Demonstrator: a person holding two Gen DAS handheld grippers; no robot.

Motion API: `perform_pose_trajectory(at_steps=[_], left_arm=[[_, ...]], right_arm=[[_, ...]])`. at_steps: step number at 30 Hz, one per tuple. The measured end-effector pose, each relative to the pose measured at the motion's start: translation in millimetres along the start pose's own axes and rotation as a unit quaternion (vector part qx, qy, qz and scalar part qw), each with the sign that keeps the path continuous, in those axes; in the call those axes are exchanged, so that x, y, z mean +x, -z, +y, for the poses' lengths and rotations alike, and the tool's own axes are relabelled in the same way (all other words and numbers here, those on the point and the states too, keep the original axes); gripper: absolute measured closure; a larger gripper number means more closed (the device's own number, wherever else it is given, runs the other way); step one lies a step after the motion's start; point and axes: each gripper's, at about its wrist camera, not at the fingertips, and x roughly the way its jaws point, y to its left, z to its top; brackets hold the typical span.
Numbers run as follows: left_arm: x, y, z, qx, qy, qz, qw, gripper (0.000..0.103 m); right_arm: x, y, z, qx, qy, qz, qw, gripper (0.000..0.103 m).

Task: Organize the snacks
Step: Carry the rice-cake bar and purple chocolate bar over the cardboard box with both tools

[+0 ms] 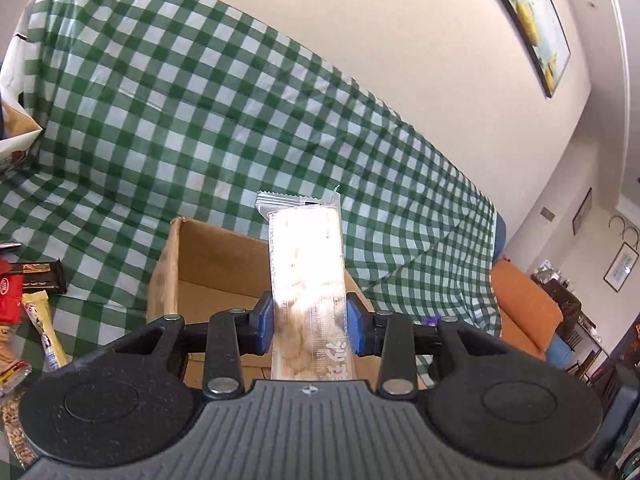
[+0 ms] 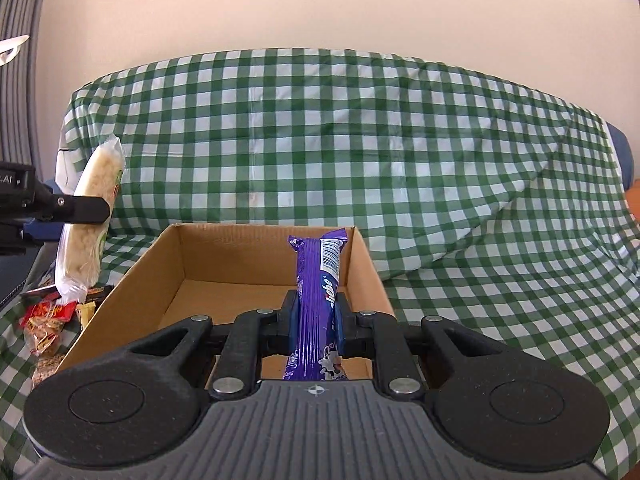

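The right gripper (image 2: 316, 320), fingers clamped on the upright purple bar (image 2: 316, 280), hangs directly over the cardboard box (image 2: 132, 276); the left gripper (image 1: 310, 326) grips a clear snack pack (image 1: 306, 276) (farther off).

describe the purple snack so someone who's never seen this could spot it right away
Start at the green-and-white checked cloth over the sofa, then the open cardboard box on the seat. Over the box's right side, the right claw is shut on a long purple bar with a white barcode patch. The other held snack, in the left claw, is pale and clear-wrapped.
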Motion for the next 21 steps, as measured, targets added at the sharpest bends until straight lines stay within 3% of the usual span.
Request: perform_pose_trajectory(at_steps=[4, 21], left_arm=[[12, 20, 1, 0.012, -0.003, 0.024, 0.9996, 0.063], [37, 26, -2, 0.013, 0.02, 0.042, 0.9988, 0.063]], right_arm=[[7, 4, 5, -0.007, 0.007, 0.012, 1.0, 0.085], [25, -5, 12, -0.003, 0.018, 0.017, 1.0, 0.085]])
